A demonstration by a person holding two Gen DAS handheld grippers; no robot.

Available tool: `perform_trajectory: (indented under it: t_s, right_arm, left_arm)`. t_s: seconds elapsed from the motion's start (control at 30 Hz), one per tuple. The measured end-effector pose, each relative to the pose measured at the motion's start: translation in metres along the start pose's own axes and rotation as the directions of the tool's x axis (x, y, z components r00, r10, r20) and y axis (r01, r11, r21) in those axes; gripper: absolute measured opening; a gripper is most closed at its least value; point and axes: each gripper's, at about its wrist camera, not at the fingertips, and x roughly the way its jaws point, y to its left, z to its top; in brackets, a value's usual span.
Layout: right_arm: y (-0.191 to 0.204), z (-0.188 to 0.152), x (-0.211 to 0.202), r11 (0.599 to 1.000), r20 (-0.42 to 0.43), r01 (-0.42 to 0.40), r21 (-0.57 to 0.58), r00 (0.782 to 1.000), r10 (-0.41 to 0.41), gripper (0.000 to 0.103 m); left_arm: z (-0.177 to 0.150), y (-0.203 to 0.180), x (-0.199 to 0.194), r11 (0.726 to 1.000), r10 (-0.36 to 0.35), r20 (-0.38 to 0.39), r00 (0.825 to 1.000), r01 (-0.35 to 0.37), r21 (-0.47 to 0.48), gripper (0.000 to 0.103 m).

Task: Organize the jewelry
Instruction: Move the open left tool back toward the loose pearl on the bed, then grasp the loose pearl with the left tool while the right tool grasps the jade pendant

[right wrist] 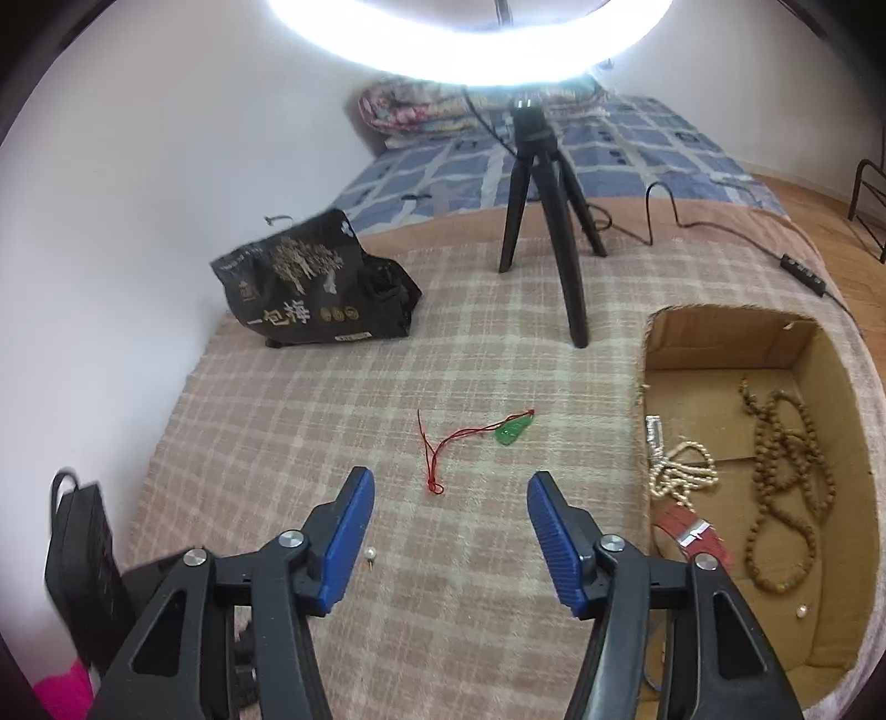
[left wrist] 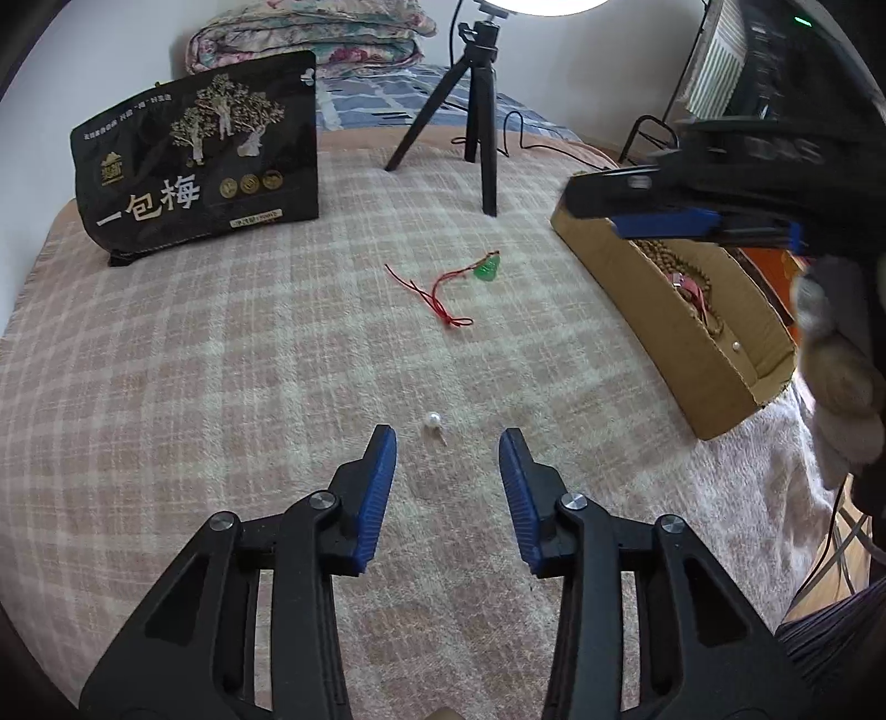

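Lay on the plaid blanket point(left wrist: 221, 360), just beyond the spread, empty left gripper point(left wrist: 447, 443): pearl earring point(left wrist: 432, 421). Right gripper point(right wrist: 449, 487) likewise spread, empty. Probably light, hard, slippery; best pinched across the bead.

White walls point(right wrist: 166, 166). Bed under pink plaid blanket point(left wrist: 221, 387), blue checked sheet point(right wrist: 637, 149) beyond, folded floral quilt point(left wrist: 310, 39) at head. Ring light point(right wrist: 470, 50) glaring overhead. Wood floor point(right wrist: 819, 216) right.

Left gripper point(left wrist: 447, 443) hovers low over the blanket point(left wrist: 221, 387), jaws spread wide — nothing between them. Right gripper point(right wrist: 449, 487) hangs higher above the same blanket, jaws equally parted.
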Motion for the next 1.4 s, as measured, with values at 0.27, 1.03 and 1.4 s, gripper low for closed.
perform_trajectory:
  t_s: [0.27,1.03,1.4]
  right_arm:
    - [-0.007,0.012,0.052,0.998,-0.09,0.046,0.046,0.995,-0.042,0.043]
    - [-0.011,0.035,0.116,0.981,-0.168,0.189,0.046,0.969,-0.179,0.034]
    - [-0.014,0.038,0.131,0.975,-0.179,0.22,0.042,0.961,-0.209,0.026]
  left_arm:
    - [0.002,0.003,0.017,0.998,-0.057,-0.008,0.998,0.057,-0.025,0.029]
    - [0.002,0.01,0.043,0.997,-0.074,-0.023,0.997,0.074,-0.02,0.029]
    - [0.0,0.014,0.052,0.998,-0.064,-0.034,0.997,0.063,-0.025,0.017]
